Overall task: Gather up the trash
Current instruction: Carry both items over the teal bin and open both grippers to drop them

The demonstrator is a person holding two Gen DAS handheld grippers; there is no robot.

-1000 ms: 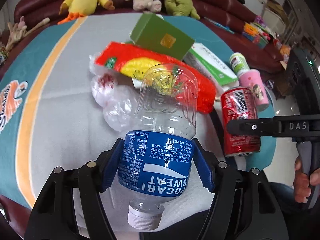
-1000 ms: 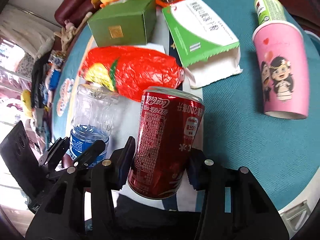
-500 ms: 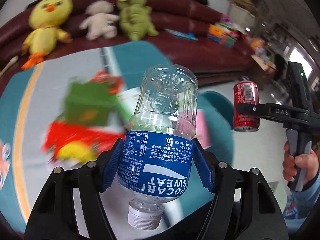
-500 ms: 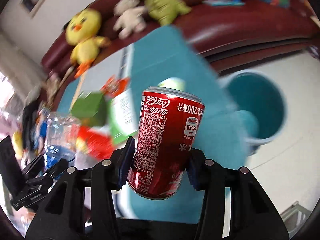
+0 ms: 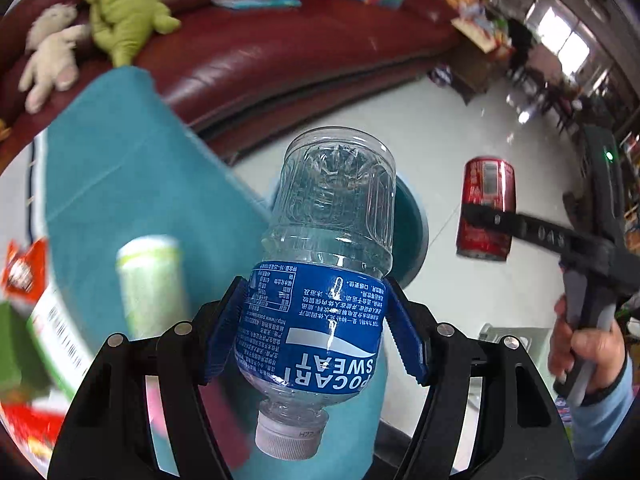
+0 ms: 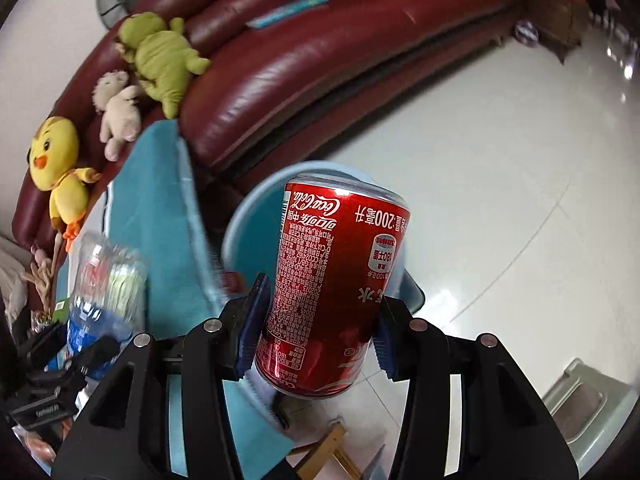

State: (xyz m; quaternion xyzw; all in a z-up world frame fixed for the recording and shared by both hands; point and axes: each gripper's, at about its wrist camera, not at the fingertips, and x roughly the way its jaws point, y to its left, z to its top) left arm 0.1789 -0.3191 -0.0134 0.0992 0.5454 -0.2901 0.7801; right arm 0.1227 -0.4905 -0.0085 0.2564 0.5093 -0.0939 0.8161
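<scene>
My left gripper (image 5: pixel 316 332) is shut on an empty clear Pocari Sweat bottle (image 5: pixel 324 280), cap toward the camera, held in the air past the table's edge. My right gripper (image 6: pixel 316 324) is shut on a red Coca-Cola can (image 6: pixel 332 284), held above a blue round bin (image 6: pixel 248 232) on the floor. The bin's rim (image 5: pixel 412 232) shows behind the bottle in the left wrist view. The can (image 5: pixel 486 208) and the right gripper (image 5: pixel 492 220) show there at the right. The bottle (image 6: pixel 100 280) and left gripper (image 6: pixel 86 350) show at the lower left of the right wrist view.
The teal-clothed table (image 5: pixel 132 184) holds a green-white cup (image 5: pixel 150 284), a white-green box (image 5: pixel 56 332) and red wrappers (image 5: pixel 24 268). A dark red sofa (image 6: pixel 320 48) with plush toys (image 6: pixel 160 56) curves behind. White tiled floor (image 6: pixel 500 184) lies to the right.
Both grippers have swung right, away from the table's trash pile and toward the blue bin, still holding the bottle and the can.
</scene>
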